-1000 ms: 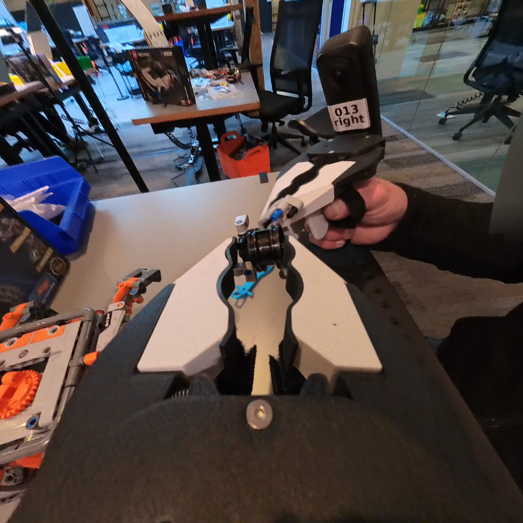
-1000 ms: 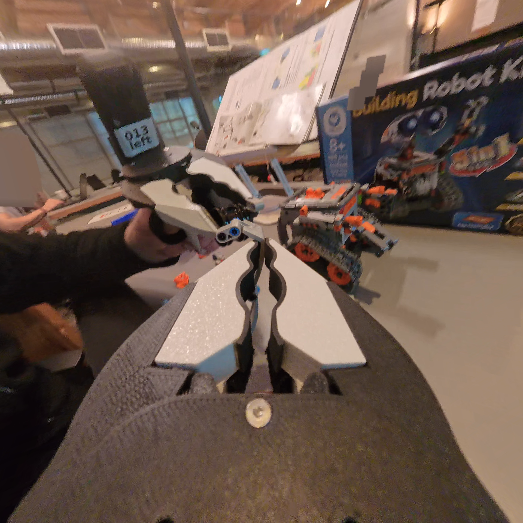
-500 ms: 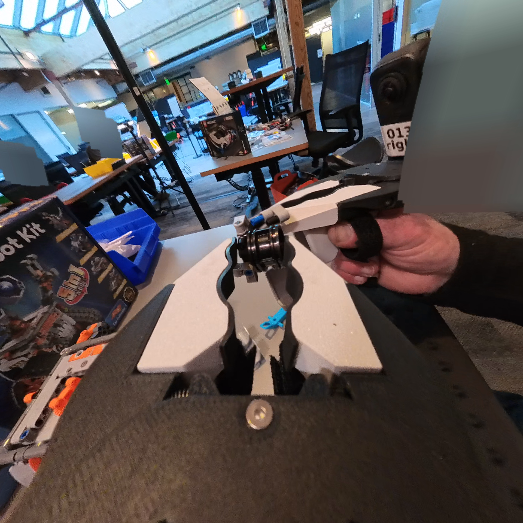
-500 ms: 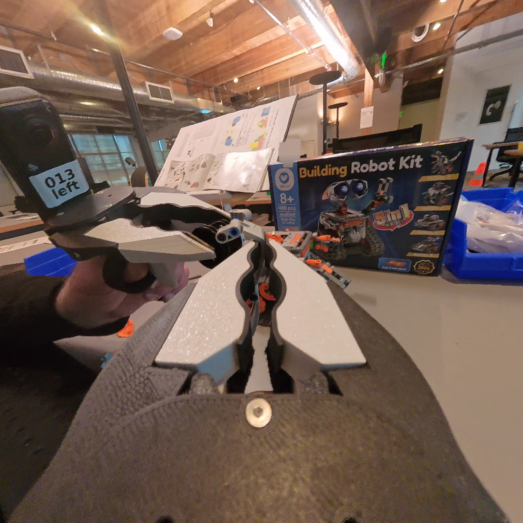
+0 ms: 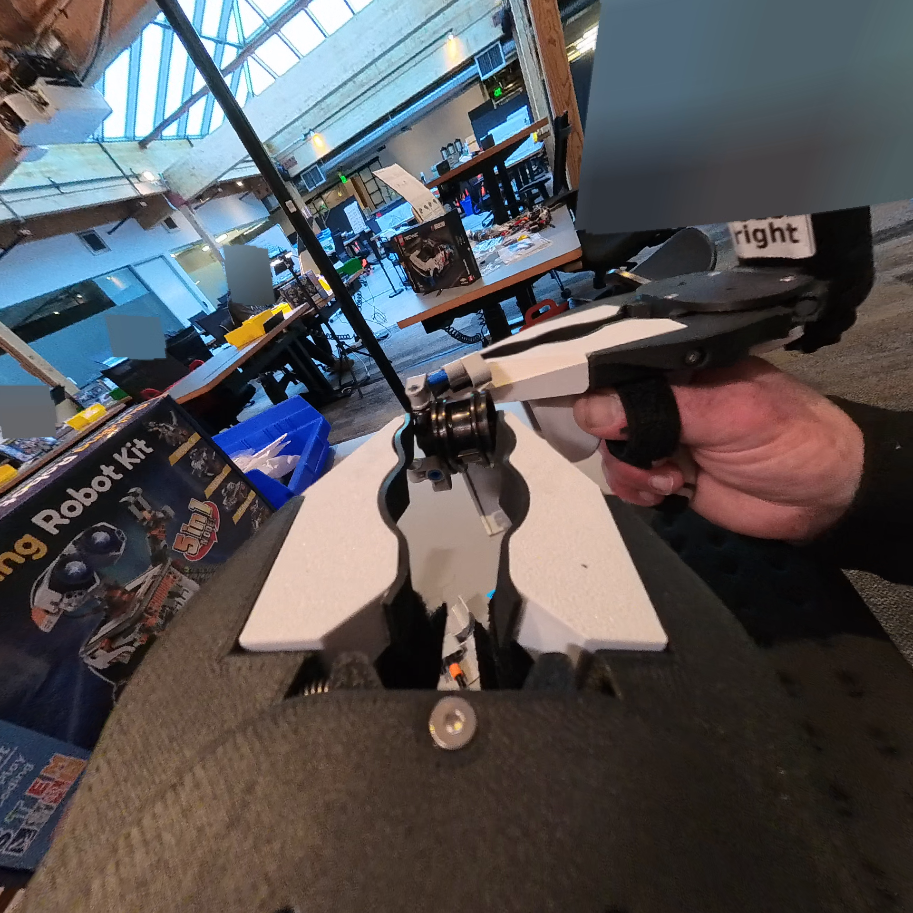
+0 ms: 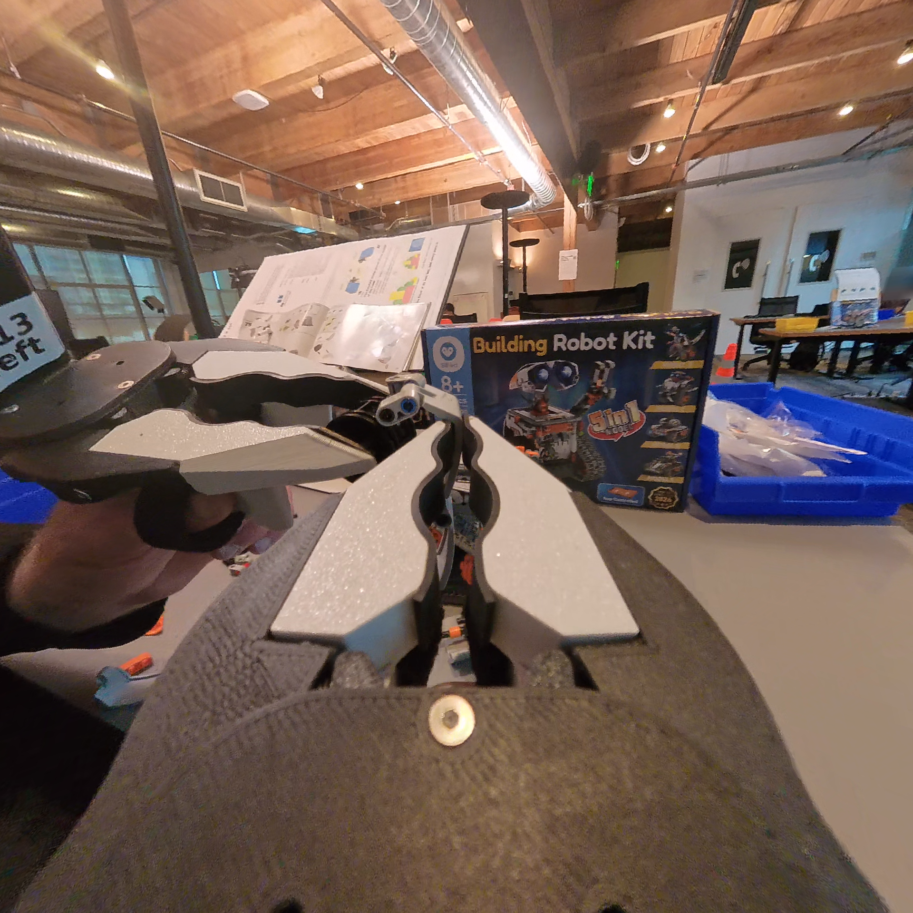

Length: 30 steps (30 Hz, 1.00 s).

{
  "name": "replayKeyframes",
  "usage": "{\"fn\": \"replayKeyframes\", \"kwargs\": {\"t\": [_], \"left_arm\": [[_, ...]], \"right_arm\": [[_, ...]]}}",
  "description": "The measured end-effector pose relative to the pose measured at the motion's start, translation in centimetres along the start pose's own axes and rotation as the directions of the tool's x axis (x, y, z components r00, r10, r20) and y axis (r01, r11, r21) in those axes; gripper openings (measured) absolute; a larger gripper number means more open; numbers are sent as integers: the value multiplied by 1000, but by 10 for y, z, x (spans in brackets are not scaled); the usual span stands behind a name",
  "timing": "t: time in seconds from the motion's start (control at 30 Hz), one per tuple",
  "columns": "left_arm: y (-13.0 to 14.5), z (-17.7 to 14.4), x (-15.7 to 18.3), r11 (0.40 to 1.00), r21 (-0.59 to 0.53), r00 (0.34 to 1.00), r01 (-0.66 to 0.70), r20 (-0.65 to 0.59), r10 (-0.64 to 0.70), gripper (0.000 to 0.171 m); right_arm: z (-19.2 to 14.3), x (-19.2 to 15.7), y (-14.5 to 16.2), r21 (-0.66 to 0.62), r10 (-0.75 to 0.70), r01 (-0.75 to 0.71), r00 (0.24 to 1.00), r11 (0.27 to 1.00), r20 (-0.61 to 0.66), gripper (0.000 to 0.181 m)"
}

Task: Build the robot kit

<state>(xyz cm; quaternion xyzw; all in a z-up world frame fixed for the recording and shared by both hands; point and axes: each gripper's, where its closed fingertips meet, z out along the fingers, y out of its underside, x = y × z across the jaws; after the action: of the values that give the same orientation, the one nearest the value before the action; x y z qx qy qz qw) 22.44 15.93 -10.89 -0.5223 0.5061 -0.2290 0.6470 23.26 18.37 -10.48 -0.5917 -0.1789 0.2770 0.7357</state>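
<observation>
My left gripper [image 5: 457, 425] is shut on a black wheel hub [image 5: 457, 435] with small grey connectors and blue pins on it, held up in the air. My right gripper [image 5: 469, 368] comes in from the right, held by a hand. It is shut on a grey beam with a blue pin [image 5: 442, 379] that meets the top of the hub. In the right wrist view my right gripper [image 6: 462, 427] pinches that grey beam [image 6: 420, 390]. The left gripper [image 6: 373, 425] reaches in from the left with the black hub [image 6: 375, 437] between its fingers.
A dark blue robot kit box [image 6: 568, 410] stands on the grey table [image 6: 790, 617], with a blue bin [image 6: 790, 474] of clear bags to its right. An open instruction booklet [image 6: 346, 296] leans behind. A black pole [image 5: 276, 197] rises nearby. Small loose parts [image 6: 138, 662] lie on the table. Only a small space, under 4 cm, lies between the two pairs of fingers.
Both grippers have risen and tilted up, still joined at the hub and beam. The tracked orange-and-grey model has dropped out of sight below; the box and ceiling now show.
</observation>
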Motion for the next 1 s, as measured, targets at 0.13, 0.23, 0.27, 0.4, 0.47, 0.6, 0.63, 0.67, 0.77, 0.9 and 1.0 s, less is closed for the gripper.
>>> {"fn": "replayKeyframes", "kwargs": {"t": [0.13,0.23,0.27,0.4,0.47,0.6,0.63,0.67,0.77,0.9,1.0], "left_arm": [[0,3,3,1000,-4,1000,-4,-12,4,32],[1,6,3,1000,-20,1000,-15,-15,15,32],[0,6,3,1000,-15,1000,-13,-17,12,32],[-2,8,4,1000,-13,1000,-5,-29,4,37],[-3,10,4,1000,-12,999,4,-32,-5,39],[-3,11,3,1000,-14,1000,-2,-17,2,35],[-3,11,1,1000,-13,1000,-7,-13,7,32],[-3,11,1,1000,-13,1000,-4,-14,4,30],[-3,12,0,1000,-22,1000,-13,-13,12,30],[-4,13,-3,999,-30,1000,-28,7,28,29],[-6,14,-6,999,-33,999,-34,11,34,29]], "right_arm": [[-1,2,-3,8,-33,33,999,999,-30,0],[0,1,-4,7,-61,62,997,998,-42,0],[0,1,-5,7,-72,73,996,997,-48,0],[0,2,-7,0,-131,132,989,991,-74,0],[0,3,-8,-2,-151,151,985,989,-84,0],[0,4,-9,-15,-222,222,968,975,-114,0],[0,4,-10,-16,-228,228,967,974,-114,0],[0,4,-10,-16,-233,233,966,972,-115,0],[0,4,-10,-17,-247,247,961,969,-125,0],[-1,4,-12,-15,-283,284,948,959,-144,0],[0,4,-14,-16,-271,271,954,962,-131,0]]}}
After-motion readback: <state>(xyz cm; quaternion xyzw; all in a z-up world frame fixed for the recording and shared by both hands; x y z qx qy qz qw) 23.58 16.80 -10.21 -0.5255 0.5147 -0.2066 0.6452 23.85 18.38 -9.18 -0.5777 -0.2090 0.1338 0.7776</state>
